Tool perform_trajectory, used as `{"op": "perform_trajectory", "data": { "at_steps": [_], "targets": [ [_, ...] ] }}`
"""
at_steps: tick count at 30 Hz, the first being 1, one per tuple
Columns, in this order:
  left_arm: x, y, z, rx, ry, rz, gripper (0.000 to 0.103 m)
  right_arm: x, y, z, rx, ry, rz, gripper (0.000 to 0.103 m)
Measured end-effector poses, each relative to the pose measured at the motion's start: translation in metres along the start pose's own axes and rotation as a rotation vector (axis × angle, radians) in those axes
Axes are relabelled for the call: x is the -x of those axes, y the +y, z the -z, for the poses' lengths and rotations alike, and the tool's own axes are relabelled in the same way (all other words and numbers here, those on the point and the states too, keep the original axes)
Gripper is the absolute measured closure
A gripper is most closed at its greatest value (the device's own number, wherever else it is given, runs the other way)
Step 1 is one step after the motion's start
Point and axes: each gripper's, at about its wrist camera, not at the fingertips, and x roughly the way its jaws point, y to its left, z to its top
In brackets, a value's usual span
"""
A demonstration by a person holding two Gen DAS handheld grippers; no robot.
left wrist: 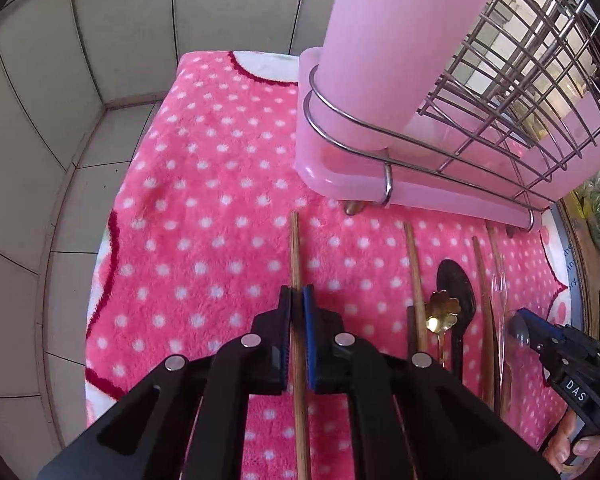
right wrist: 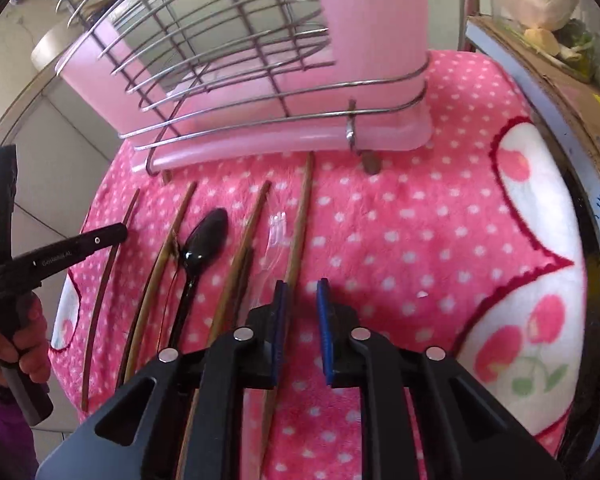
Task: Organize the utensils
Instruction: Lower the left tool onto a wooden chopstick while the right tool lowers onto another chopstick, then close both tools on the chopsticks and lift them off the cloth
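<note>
Several wooden chopsticks, a black spoon (left wrist: 456, 292) (right wrist: 206, 236), a small gold spoon (left wrist: 442, 314) and a clear plastic fork (right wrist: 278, 232) lie side by side on a pink dotted towel (left wrist: 220, 200) (right wrist: 400, 240). My left gripper (left wrist: 297, 300) is shut on the leftmost chopstick (left wrist: 295, 248), which runs between its pads; from the right wrist view the left gripper (right wrist: 112, 236) reaches over that same chopstick (right wrist: 114, 248). My right gripper (right wrist: 301, 292) hangs low over the towel, jaws slightly apart with only cloth between them. The rightmost chopstick (right wrist: 298, 220) passes under its left finger (right wrist: 280, 300).
A pink plastic drainer with a wire basket (left wrist: 380, 140) (right wrist: 260, 120) stands on the towel just beyond the utensils. A tiled wall (left wrist: 40, 120) closes the left side. A cardboard box (right wrist: 560, 92) with bags borders the right. A hand (right wrist: 24, 344) holds the left gripper's handle.
</note>
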Motion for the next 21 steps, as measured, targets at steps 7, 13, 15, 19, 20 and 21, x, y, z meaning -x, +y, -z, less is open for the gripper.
{"op": "perform_trajectory", "data": {
  "at_steps": [7,13,15,19,20,21],
  "targets": [
    [-0.002,0.003,-0.001,-0.017,0.02,0.009,0.097,-0.009,0.016,-0.002,0.012,0.038,0.02,0.089],
    [-0.016,-0.012,-0.019,-0.034,0.06,0.012,0.095,-0.001,0.009,-0.001,-0.037,0.04,0.041,0.096],
    [-0.018,-0.012,-0.023,-0.028,0.07,0.024,0.093,0.008,0.0,0.003,-0.065,0.038,0.05,0.096],
    [-0.019,-0.009,-0.028,-0.036,0.078,0.042,0.085,0.019,-0.017,0.012,-0.125,0.059,0.055,0.096],
    [-0.021,-0.013,-0.03,-0.042,0.079,0.042,0.084,0.019,-0.02,0.014,-0.137,0.068,0.055,0.096],
    [-0.022,-0.015,-0.032,-0.048,0.082,0.042,0.08,0.019,-0.023,0.016,-0.145,0.073,0.05,0.096]
  ]
}}
